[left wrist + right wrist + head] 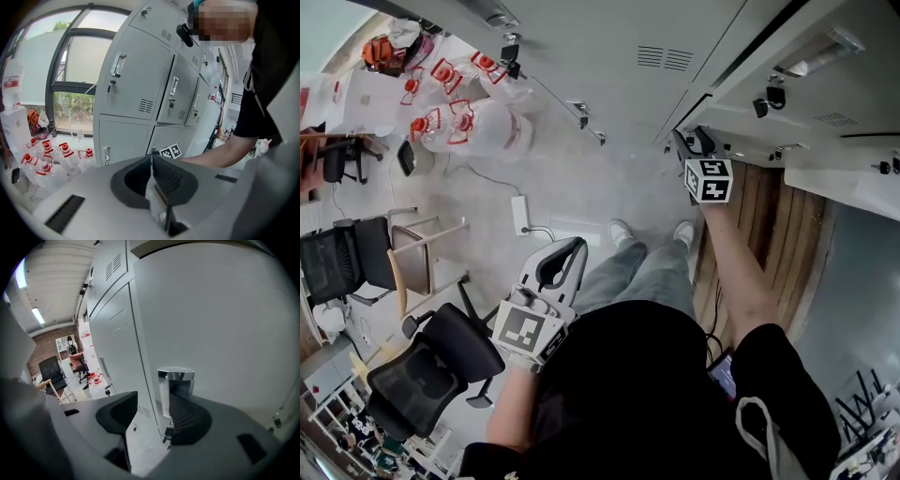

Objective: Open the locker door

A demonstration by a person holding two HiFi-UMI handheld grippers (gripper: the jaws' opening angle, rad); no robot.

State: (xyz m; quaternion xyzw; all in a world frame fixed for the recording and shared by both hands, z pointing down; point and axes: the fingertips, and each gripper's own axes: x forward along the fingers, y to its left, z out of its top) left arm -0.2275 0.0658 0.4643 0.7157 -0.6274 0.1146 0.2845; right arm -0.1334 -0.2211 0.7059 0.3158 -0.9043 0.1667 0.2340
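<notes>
person's dark head and shoulders [628, 375] fill the bottom of the head view, with one arm stretched toward 1 o'clock, where the right gripper [694, 142] is at the grey locker door [741, 56]. in the right gripper view that gripper [152, 399] has its jaws well apart and grips nothing; the door's chrome handle [176, 380] stands at about 5 o'clock, just inside the right-hand jaw, while the other jaw is clear of it. the door [225, 324] fills the view from 12 to 4 o'clock. the left gripper [567, 253] hangs low at 7 o'clock, well away from the lockers, and its own view shows the jaws [151, 161] pressed together on nothing. the door looks like thin sheet steel: stiff, light and likely easy to swing. the handle is the place to hold, but it looks polished and probably slippery, so the jaws should close squarely across it. a small dark lock [167, 433] sits below it, and i cannot tell whether it is locked.
</notes>
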